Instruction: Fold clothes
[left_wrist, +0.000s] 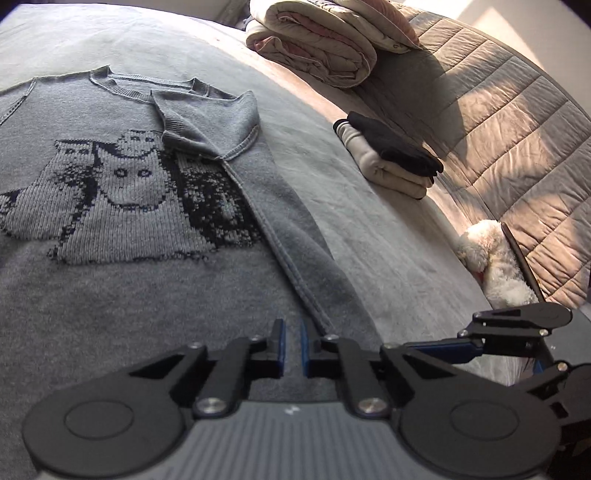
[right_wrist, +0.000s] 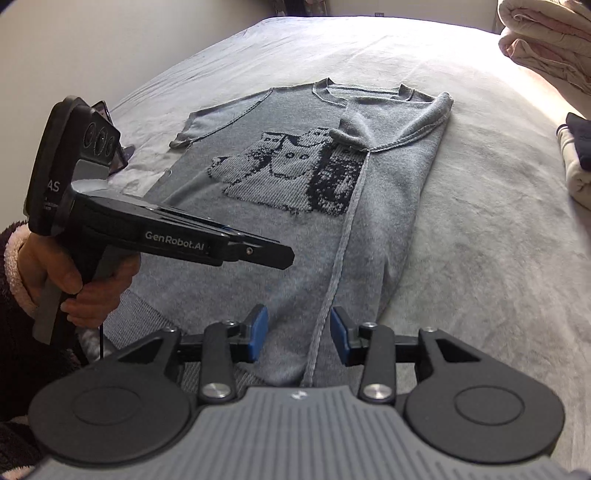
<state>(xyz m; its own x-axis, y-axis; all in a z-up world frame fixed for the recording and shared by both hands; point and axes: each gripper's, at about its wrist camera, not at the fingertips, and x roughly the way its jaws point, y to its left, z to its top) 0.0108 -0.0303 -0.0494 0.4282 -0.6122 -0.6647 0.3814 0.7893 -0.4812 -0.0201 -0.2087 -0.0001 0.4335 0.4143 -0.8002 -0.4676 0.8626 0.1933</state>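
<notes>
A grey knit sweater (left_wrist: 129, 258) with a dark cat pattern lies flat on the bed, its right side and sleeve folded inward over the body (right_wrist: 388, 221). My left gripper (left_wrist: 291, 328) hovers low over the sweater's lower part, shut with nothing between its blue pads. The folded edge's seam runs just right of it. In the right wrist view a hand holds it at the left (right_wrist: 284, 256). My right gripper (right_wrist: 299, 321) is open above the sweater's hem. The seam of the folded edge (right_wrist: 332, 280) passes under the gap, and the pads do not press on it.
A folded quilt (left_wrist: 325, 40) lies at the head of the bed. Near it is a small pile of folded white and black clothes (left_wrist: 391, 155). A white fluffy toy (left_wrist: 495, 266) rests against the quilted cover (left_wrist: 498, 110). The bed sheet (left_wrist: 369, 240) spreads around the sweater.
</notes>
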